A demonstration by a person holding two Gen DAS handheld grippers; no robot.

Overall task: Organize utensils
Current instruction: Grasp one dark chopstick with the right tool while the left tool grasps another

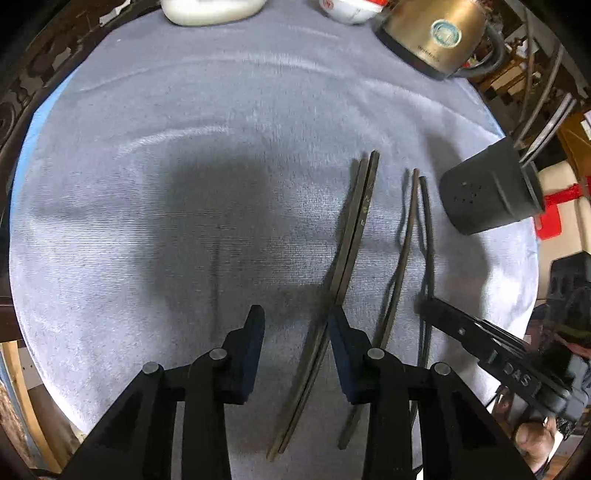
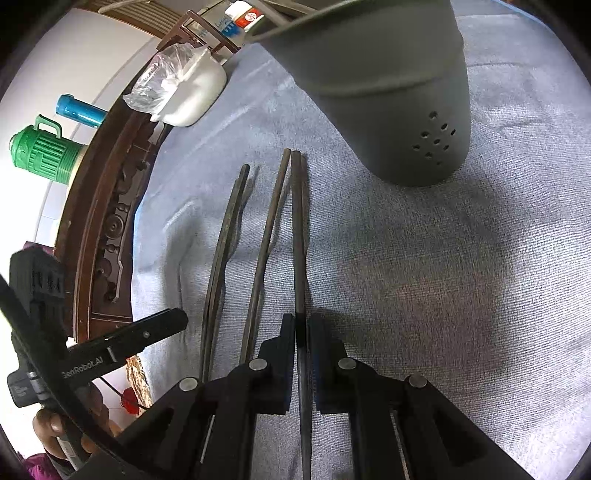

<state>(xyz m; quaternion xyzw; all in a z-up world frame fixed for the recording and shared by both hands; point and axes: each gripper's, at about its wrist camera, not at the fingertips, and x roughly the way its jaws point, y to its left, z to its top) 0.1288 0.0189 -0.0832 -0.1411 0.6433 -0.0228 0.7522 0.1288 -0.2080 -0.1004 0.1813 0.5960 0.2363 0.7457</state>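
Note:
Several dark chopsticks lie on a grey-blue cloth. In the left wrist view a pair [image 1: 354, 229] runs between my open left gripper's [image 1: 297, 325] fingers, and two more [image 1: 410, 236] lie to its right. A grey perforated utensil holder [image 1: 491, 188] stands at the right with utensils in it. In the right wrist view my right gripper [image 2: 302, 326] is shut on one chopstick [image 2: 297, 236], whose far end points toward the holder [image 2: 399, 103]. Another chopstick [image 2: 266, 243] and the pair [image 2: 221, 251] lie to its left.
A brass kettle [image 1: 436, 33], a white bowl [image 1: 347, 11] and a white container [image 1: 210, 11] stand at the cloth's far edge. The carved dark table rim [image 2: 107, 229] shows at left, with a green jug [image 2: 44, 151] beyond. My left gripper [image 2: 122, 343] shows low left.

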